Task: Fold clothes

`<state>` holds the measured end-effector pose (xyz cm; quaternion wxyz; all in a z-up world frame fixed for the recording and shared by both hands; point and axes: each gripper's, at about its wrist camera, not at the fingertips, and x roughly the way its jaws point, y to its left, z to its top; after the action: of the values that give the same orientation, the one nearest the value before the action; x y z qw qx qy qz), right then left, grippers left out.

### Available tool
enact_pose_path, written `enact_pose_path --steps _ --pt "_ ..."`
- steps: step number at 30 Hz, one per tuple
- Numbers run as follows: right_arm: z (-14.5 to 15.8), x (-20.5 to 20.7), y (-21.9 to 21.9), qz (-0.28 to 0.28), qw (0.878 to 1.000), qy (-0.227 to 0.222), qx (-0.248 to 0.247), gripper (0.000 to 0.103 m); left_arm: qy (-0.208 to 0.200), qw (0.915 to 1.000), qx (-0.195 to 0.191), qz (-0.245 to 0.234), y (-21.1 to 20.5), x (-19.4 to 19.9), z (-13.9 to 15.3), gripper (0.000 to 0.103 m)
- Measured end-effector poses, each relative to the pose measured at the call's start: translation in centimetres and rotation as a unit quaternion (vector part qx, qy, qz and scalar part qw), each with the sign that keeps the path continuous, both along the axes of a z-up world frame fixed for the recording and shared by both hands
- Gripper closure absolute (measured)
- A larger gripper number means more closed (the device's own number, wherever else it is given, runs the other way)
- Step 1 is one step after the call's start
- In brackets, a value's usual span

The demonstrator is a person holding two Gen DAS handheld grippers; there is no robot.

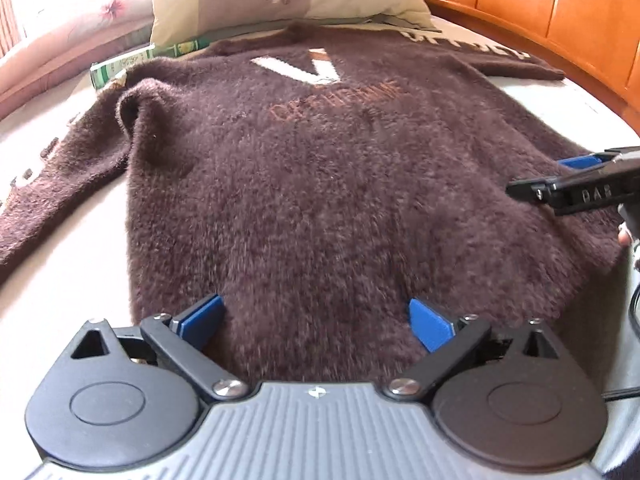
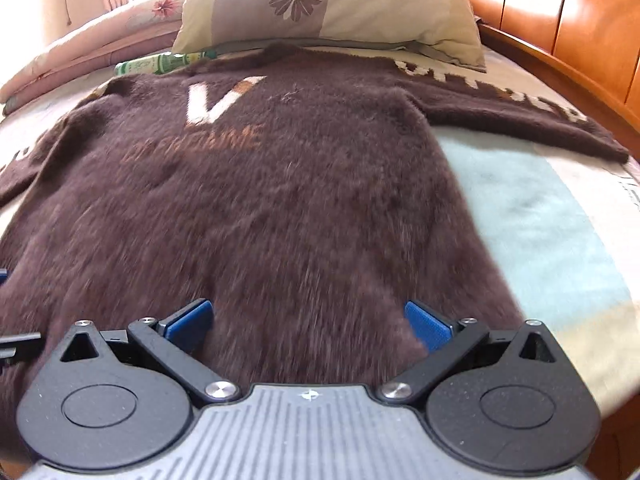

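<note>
A fuzzy dark brown sweater (image 1: pixel 320 184) (image 2: pixel 260 208) with a white "V" and orange lettering lies flat on the bed, collar toward the pillow, both sleeves spread outward. My left gripper (image 1: pixel 316 320) hovers open over the hem, left of centre, blue pads wide apart with only sweater fabric seen between them. My right gripper (image 2: pixel 308 320) is open too, above the hem near the sweater's right edge. In the left wrist view the right gripper (image 1: pixel 560 180) shows at the right margin, fingers apart over the sweater's right side.
A floral pillow (image 2: pixel 332 8) lies beyond the collar. A green bottle (image 2: pixel 160 64) rests beside it at the left. A pink quilt (image 2: pixel 80 48) is bunched at the far left. The wooden bed frame (image 2: pixel 568 28) curves along the right. The pale bedsheet (image 2: pixel 540 216) shows right of the sweater.
</note>
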<state>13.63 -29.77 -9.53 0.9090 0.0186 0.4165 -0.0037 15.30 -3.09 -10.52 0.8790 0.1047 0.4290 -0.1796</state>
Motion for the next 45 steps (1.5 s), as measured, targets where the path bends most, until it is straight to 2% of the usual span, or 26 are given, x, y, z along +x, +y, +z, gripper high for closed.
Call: enact_pose_path --steps 2,4,6,8,10,12,15,18,23,26,28,31,33,35,37,40,43,45 --pt "0.6 0.5 0.0 -0.002 1.000 0.009 0.001 0.000 -0.002 0.9999 0.004 -0.013 -0.3 0.8 0.7 0.005" --pt "1.4 1.7 0.1 0.001 1.000 0.002 0.007 0.000 -0.033 0.9990 0.011 -0.028 -1.1 2.1 1.7 0.005" --pt "2.0 3.2 0.4 0.011 1.000 -0.024 0.010 0.000 -0.069 0.9969 0.013 -0.037 -1.8 3.5 2.5 0.005" --pt "1.5 5.4 0.6 0.005 1.000 -0.026 0.002 0.000 -0.052 0.9984 0.002 -0.021 -1.9 5.4 1.9 0.005" --pt "0.1 7.0 0.1 -0.017 1.000 0.010 0.022 0.000 -0.027 0.9996 -0.011 -0.001 -1.9 7.4 1.3 0.005" --pt "-0.2 6.2 0.4 -0.012 1.000 0.005 0.016 0.000 0.003 0.9999 -0.009 0.013 -1.4 7.5 0.1 0.005" --pt "-0.4 3.3 0.0 -0.012 1.000 0.002 0.029 0.000 0.005 0.9996 -0.021 0.019 -0.1 5.3 -0.4 0.003" --pt "-0.5 0.7 0.2 -0.003 1.000 -0.010 0.021 0.000 0.019 0.9983 -0.039 0.041 1.1 3.7 -0.4 0.001" --pt "1.2 1.3 -0.3 -0.022 0.999 -0.010 0.030 0.000 0.032 0.9984 -0.034 0.030 0.5 5.7 2.0 0.002" --pt "2.7 3.5 -0.5 -0.027 0.998 -0.060 -0.005 0.000 0.035 0.9987 -0.031 0.019 -0.3 7.4 3.8 0.002" --pt "3.0 6.3 -0.9 -0.032 0.996 -0.074 -0.021 0.000 0.024 0.9993 -0.029 0.007 -1.8 9.8 5.6 0.002" --pt "2.0 10.1 -2.1 -0.060 0.996 -0.070 -0.022 0.000 0.018 0.9992 -0.034 -0.013 -4.3 13.6 7.6 0.002" --pt "0.6 11.4 -3.1 -0.081 0.995 -0.045 -0.019 0.000 0.019 0.9985 -0.041 -0.030 -6.1 15.8 8.3 0.002" --pt "-0.9 10.4 -3.8 -0.081 0.995 -0.048 0.016 0.000 0.028 0.9974 -0.045 -0.050 -8.4 18.1 8.3 0.002" --pt "-1.4 8.6 -3.2 -0.068 0.995 -0.073 0.006 0.000 0.040 0.9961 -0.035 -0.071 -11.2 20.8 7.9 0.002" --pt "-1.7 8.6 -2.5 -0.060 0.995 -0.075 -0.015 0.000 0.046 0.9936 -0.014 -0.103 -16.4 24.5 7.5 0.002" --pt "-1.5 8.5 -2.9 -0.051 0.996 -0.073 -0.008 0.000 0.070 0.9871 -0.041 -0.139 -21.9 28.2 7.0 0.002" --pt "-1.3 8.3 -3.2 -0.043 0.997 -0.071 -0.001 0.000 0.082 0.9848 -0.046 -0.146 -25.0 30.5 5.7 0.002"
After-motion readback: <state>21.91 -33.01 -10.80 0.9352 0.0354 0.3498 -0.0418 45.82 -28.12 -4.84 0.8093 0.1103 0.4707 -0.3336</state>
